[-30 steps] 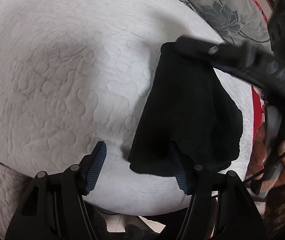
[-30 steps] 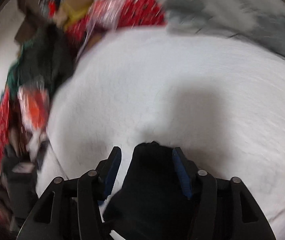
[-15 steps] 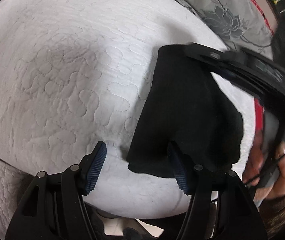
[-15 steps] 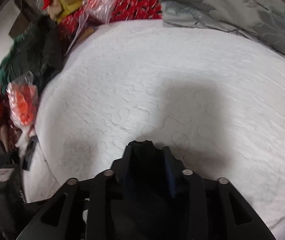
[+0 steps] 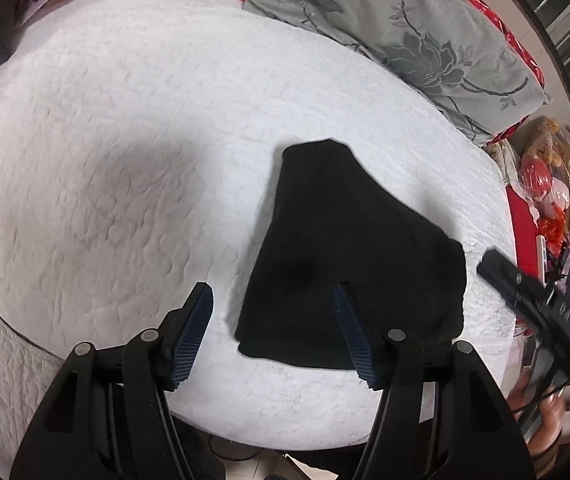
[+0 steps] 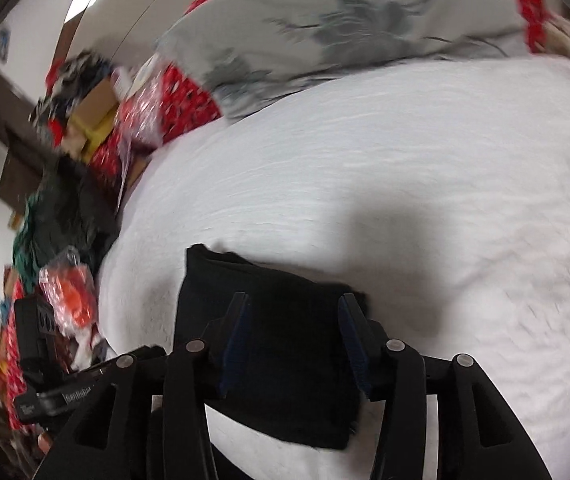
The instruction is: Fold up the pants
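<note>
The black pants (image 5: 349, 248) lie folded into a compact, roughly trapezoid bundle on the white quilted bed (image 5: 105, 160). My left gripper (image 5: 273, 292) hovers open above the bundle's near left corner. Its right finger (image 5: 351, 332) is over the cloth and its left finger is over bare quilt. In the right wrist view the pants (image 6: 285, 400) lie flat under my right gripper (image 6: 295, 302). Its jaws are opening, and the pads stand apart with no cloth pinched between them. The right gripper (image 5: 493, 266) also shows at the bundle's right side, held by a hand (image 5: 541, 408).
A grey floral pillow (image 5: 425, 32) and a red cover (image 5: 521, 52) lie at the head of the bed. Bags and clutter (image 6: 69, 300) pile up beyond one side, with wrapped toys (image 5: 557, 184) past the other. The mattress edge (image 5: 285, 428) runs close below the grippers.
The right gripper closed on the pants' far corner, then released it and pulled back to the bundle's near right side. The pants now lie flat. The left gripper rose slightly.
</note>
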Motion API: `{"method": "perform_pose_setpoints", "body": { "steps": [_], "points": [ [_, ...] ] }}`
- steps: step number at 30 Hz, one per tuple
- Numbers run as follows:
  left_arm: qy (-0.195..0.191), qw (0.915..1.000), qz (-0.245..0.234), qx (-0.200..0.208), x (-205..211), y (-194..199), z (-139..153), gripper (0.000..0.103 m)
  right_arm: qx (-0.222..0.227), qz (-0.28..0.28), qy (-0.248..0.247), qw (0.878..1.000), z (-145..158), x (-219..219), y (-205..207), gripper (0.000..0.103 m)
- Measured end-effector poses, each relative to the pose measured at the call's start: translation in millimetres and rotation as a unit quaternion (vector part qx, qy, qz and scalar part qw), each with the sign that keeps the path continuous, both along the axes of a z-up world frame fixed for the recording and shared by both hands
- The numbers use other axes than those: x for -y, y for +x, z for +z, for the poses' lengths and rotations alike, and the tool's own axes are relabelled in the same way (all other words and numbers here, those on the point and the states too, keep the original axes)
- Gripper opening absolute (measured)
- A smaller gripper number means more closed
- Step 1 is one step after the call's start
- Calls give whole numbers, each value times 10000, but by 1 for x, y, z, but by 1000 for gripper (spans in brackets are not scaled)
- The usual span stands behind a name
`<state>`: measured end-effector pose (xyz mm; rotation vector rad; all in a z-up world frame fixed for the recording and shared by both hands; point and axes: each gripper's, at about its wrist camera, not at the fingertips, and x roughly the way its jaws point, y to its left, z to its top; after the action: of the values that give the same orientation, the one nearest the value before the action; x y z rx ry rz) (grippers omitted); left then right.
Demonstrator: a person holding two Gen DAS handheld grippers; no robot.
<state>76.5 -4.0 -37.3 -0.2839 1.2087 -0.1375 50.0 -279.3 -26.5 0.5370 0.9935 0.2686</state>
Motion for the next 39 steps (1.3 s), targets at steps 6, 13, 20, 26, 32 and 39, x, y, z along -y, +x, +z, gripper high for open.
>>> {"method": "perform_pose_setpoints", "body": {
  "steps": [6, 13, 20, 26, 32, 39],
  "points": [
    [341, 9993, -91, 123, 19, 20, 7, 62, -110, -327, 273, 9990, -16, 14, -4, 53],
    [570, 9979, -203, 240, 41, 60, 11, 62, -152, -640, 502, 9966, -26, 16, 4, 58],
    [1067, 9941, -128, -145, 41, 90, -46, 83, -178, -624, 28, 9979, -49, 5, 14, 38],
    [310, 9992, -20, -255, 9, 88, -33, 89, -355, -815, 775, 9930, -55, 24, 12, 47],
    [-261, 9992, 7, -297, -26, 51, -25, 89, -334, -677, 1019, 9919, -52, 25, -26, 62],
    [-223, 9974, -292, -625, -17, 5, -42, 89, -423, -664, 1017, 9917, -67, 10, -44, 48]
  ]
}}
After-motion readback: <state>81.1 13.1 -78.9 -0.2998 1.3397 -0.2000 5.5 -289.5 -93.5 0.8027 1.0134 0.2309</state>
